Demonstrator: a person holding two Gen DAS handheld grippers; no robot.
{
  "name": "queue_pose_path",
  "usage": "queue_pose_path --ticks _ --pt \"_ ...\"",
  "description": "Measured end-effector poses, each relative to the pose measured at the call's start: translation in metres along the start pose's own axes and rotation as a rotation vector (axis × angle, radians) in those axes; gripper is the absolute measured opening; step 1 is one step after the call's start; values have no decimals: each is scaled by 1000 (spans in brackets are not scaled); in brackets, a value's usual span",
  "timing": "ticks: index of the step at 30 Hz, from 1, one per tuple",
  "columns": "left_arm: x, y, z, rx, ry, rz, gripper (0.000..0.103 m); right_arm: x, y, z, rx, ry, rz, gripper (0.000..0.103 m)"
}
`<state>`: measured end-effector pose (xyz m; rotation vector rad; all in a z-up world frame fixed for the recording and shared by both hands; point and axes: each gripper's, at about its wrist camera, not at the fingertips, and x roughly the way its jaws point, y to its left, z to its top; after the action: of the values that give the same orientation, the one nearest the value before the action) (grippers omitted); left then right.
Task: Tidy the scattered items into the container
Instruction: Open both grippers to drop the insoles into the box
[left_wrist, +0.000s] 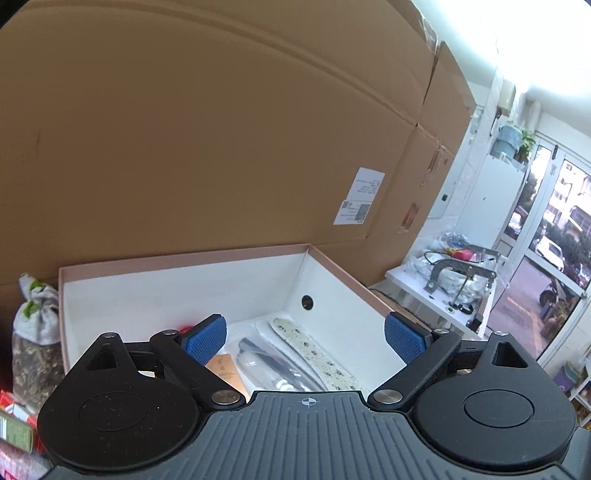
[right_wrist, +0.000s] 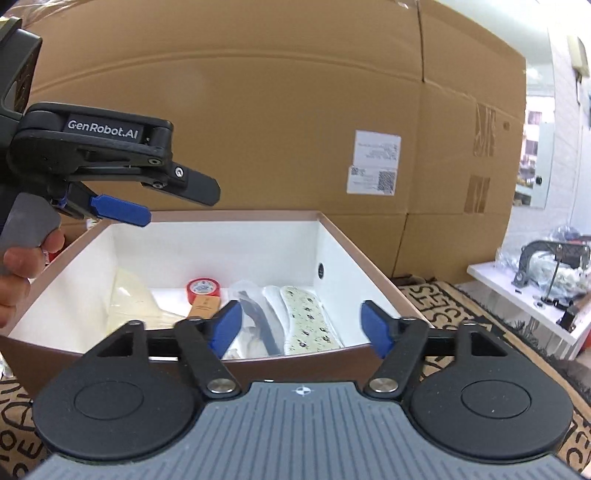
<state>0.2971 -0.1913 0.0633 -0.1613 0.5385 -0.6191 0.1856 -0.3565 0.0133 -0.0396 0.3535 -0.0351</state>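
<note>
The left gripper (left_wrist: 304, 338) is wide open and holds nothing. It hangs just above the box (right_wrist: 354, 254), over the near left part. The right gripper (right_wrist: 301, 326) is wide open too, and empty. It sits in front of the box's near wall.

Right under and ahead of both grippers, inside the box, lie a spotted shoe pad (right_wrist: 308, 319), a dark strip in a clear bag (right_wrist: 258, 317), a red tape roll (right_wrist: 203, 287), a small brown card (right_wrist: 204, 306) and a pale bag (right_wrist: 133, 302).

I think the next job is to fetch one more thing. A cloth bag (left_wrist: 35, 314) stands to the left of the left gripper, outside the box, with some packets (left_wrist: 14, 424) near it. To do it well, lift the left gripper up first, then swing it left, so the fingers do not catch the box's thin rim.

There is lots of room above. Behind the box a tall cardboard wall (left_wrist: 221, 129) stands close, so do not push forward. Off to the right, a white table (right_wrist: 524, 295) stands well apart.
</note>
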Motion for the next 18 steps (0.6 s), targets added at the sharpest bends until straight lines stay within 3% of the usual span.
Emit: queue_pose_path --ticks 5,10,18 --pt "-24 6 -4 3 -7 12 103 -12 14 3 -44 -40 -10 99" --pt "-66 26 -5 -24 -12 61 103 -30 31 5 -96 -83 -5 102" --pt "-168 50 -43 58 -130 172 103 -64 74 4 -131 -147 85 102"
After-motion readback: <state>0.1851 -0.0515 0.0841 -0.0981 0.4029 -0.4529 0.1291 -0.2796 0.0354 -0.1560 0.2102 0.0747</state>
